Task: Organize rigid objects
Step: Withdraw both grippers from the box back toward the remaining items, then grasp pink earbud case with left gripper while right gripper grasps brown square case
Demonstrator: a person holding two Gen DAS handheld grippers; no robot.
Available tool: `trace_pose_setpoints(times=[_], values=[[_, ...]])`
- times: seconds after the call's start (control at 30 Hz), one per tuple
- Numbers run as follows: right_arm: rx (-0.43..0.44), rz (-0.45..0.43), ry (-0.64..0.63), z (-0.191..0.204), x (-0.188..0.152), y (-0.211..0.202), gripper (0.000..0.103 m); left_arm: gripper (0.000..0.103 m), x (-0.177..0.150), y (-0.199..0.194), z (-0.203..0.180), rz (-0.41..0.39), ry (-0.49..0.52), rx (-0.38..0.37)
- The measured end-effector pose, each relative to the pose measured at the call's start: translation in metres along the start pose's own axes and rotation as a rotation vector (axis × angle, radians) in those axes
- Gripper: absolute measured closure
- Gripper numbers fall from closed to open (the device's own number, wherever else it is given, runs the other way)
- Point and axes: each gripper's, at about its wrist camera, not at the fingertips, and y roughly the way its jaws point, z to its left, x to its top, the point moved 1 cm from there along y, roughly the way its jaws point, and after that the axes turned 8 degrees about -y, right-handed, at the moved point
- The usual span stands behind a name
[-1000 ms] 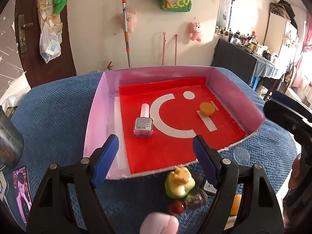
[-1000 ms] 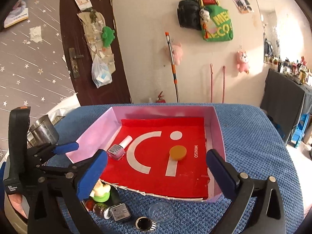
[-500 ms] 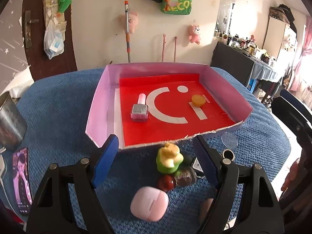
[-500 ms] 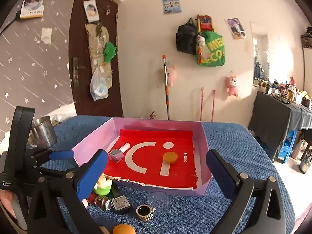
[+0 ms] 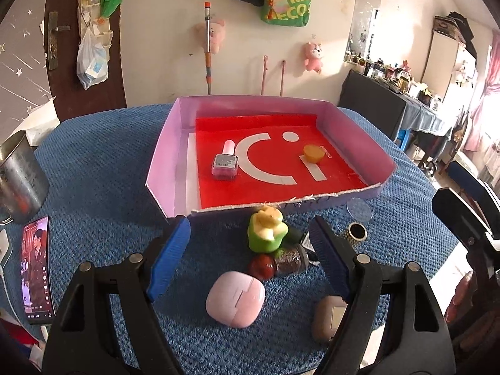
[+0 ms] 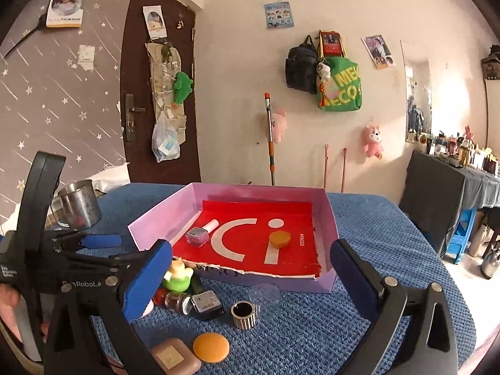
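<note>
Left wrist: my left gripper (image 5: 250, 262) gapes empty; pink case (image 5: 235, 303) at 6 o'clock could get knocked off.
Right wrist: my right gripper (image 6: 250, 272) gapes empty; ring (image 6: 243, 314) may roll; box (image 6: 331, 218) at 12.

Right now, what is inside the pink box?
Inside the pink box, on its red liner, lie a nail polish bottle and an orange cap. The near wall hides a thin strip of floor.

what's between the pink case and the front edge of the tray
In the left wrist view, between the pink case and the tray front edge lie a red-capped glitter bottle and a green and yellow toy.
</note>
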Motion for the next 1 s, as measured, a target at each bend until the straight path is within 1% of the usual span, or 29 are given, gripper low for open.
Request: trace_pose_setpoints(times=[0.23,0.5,1.0], values=[[0.012,-0.008,0.025,0.001,-0.013,-0.009,0.000,0.025,-0.010,-0.003,0.000,0.009,0.000,0.003],[0.043,0.036,0.014,0.009,-0.027,-0.007,0.000,0.025,-0.023,-0.005,-0.002,0.016,0.012,0.016],[0.061,0.104,0.025,0.015,-0.045,-0.005,0.000,0.025,-0.039,-0.004,-0.002,0.047,0.005,0.013]])
